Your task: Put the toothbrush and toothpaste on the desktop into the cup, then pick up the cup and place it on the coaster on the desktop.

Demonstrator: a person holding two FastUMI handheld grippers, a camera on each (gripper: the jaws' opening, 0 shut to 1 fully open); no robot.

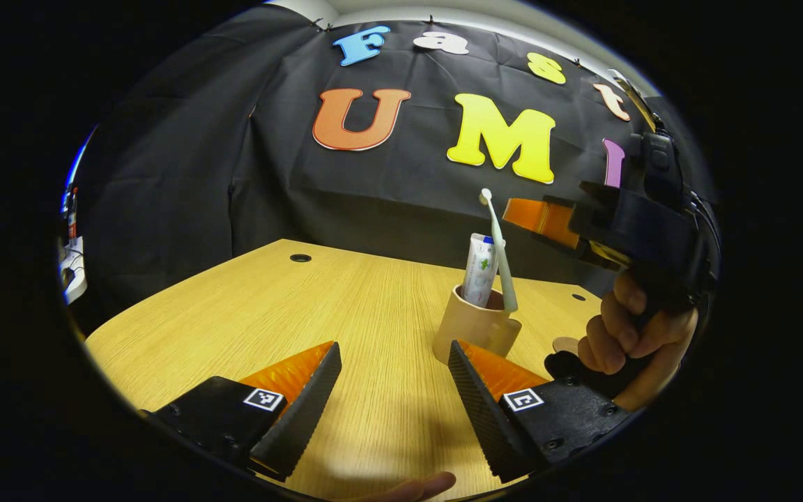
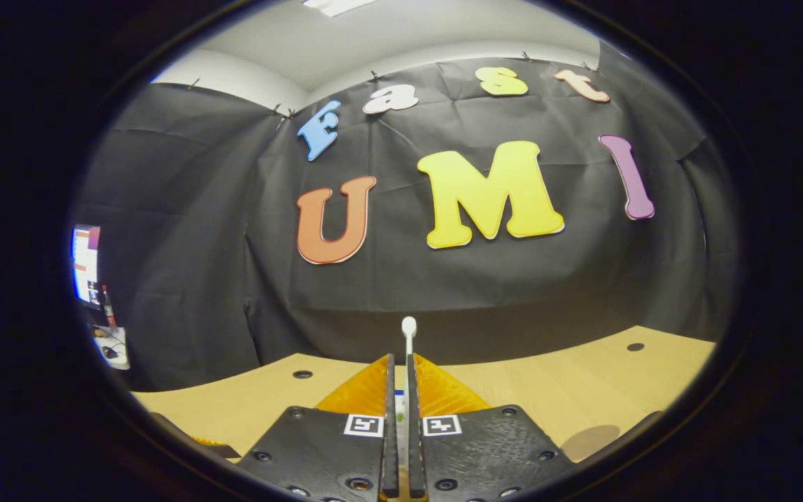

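In the left gripper view a beige cup stands on the wooden desk. A white toothpaste tube and a white toothbrush stand upright in the cup. My left gripper is open just in front of the cup, its right finger close to the cup's base. A hand holds my right gripper at the toothbrush's neck. In the right gripper view the fingers of the right gripper are closed to a thin slit, and the toothbrush head rises from between the tips. A round coaster lies right of the cup, partly behind the hand.
The desk has small round cable holes. A brown disc, likely the coaster, lies at the lower right of the right gripper view. A screen and cables sit beyond the desk's left edge. A fingertip shows below my left gripper.
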